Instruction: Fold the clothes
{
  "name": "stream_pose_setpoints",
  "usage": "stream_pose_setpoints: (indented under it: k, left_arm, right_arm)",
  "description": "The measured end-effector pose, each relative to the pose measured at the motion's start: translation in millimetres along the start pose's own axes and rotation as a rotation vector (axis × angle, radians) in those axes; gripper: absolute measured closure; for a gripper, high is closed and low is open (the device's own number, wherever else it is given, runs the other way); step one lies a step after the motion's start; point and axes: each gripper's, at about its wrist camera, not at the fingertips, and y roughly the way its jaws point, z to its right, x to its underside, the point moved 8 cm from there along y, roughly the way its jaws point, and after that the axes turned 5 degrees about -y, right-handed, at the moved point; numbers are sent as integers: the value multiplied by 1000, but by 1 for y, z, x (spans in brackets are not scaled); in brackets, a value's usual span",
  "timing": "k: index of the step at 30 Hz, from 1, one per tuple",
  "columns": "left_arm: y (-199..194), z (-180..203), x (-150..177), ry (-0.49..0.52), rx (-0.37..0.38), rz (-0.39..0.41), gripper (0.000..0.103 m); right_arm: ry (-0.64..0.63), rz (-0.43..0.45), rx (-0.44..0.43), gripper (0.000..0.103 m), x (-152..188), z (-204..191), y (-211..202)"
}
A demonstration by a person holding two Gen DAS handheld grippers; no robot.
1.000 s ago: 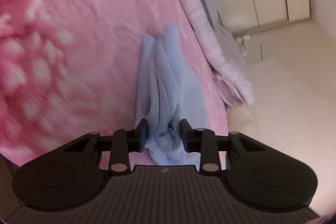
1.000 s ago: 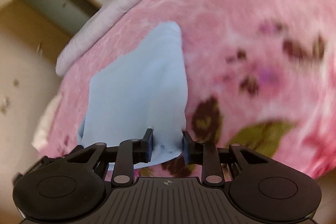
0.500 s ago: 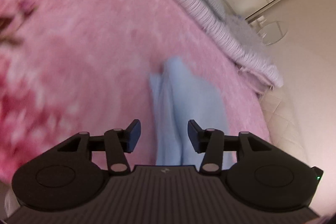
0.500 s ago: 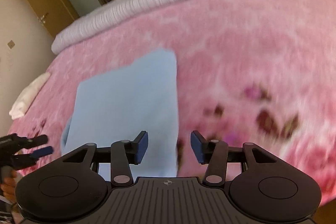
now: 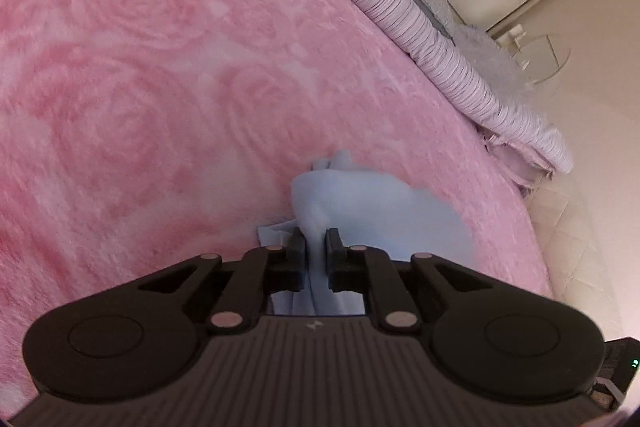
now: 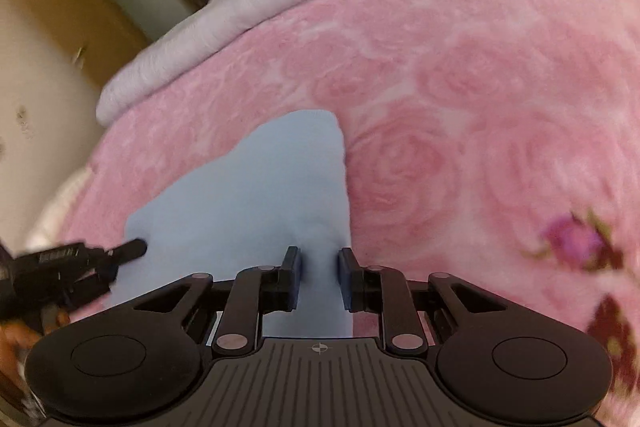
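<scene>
Fingers of both grippers, just closed onto the light-blue cloth (image 6: 256, 187).
Left gripper (image 5: 316, 247) pinches a raised fold; right gripper (image 6: 319, 267) clamps the edge, on the pink bed (image 5: 140, 87).

Left tongs (image 5: 316, 247): matte black plastic; wide ribbed body with a small pale mark at top centre; round domed lobe each side; two angled link arms with silvery rivets; short square-ended black fingers (image 5: 297, 247); small green light at far right edge. Right tongs (image 6: 319, 267): same black build; crosshair mark on the ribbed body; silvery rivets; finger pads (image 6: 294, 277) show blue inner faces.
</scene>
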Motion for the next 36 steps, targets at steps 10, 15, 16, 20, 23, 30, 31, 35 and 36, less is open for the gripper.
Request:
stream_pose_setpoints:
  k: [10,15,16,20,23,30,31,35,36]
  left_arm:
    - [-67,50,7,193,-260,55,82]
    - [-53,85,13,281,-169,28,82]
    - [-46,87,10,288,-159,27,82]
    - [-11,84,-1,327,-163,6,82]
    - [17,71,-5,343,-187,-33,86]
    - [38,71,-10,397,-227,-37,85]
    - [32,74,-9,407,-237,-31,86]
    - [-15,90,16,429,-203,-1,88]
    - [-28,93,27,433,-189,1,88]
  right_arm:
    - [-40,43,-15,79,-9,2,-41]
    - [-110,59,-2,79,-22,-14,-37]
    - [-128,62,5,79,-27,-18,-34]
    - [-204,63,40,79,-44,-26,-14]
    - [-264,56,48,79,-52,-28,10]
    - [-356,5,92,79,-46,-24,64]
    - [-354,5,99,79,-46,-25,60]
    - [-250,52,55,79,-40,-25,5]
    - [-218,66,42,79,-36,-24,-13]
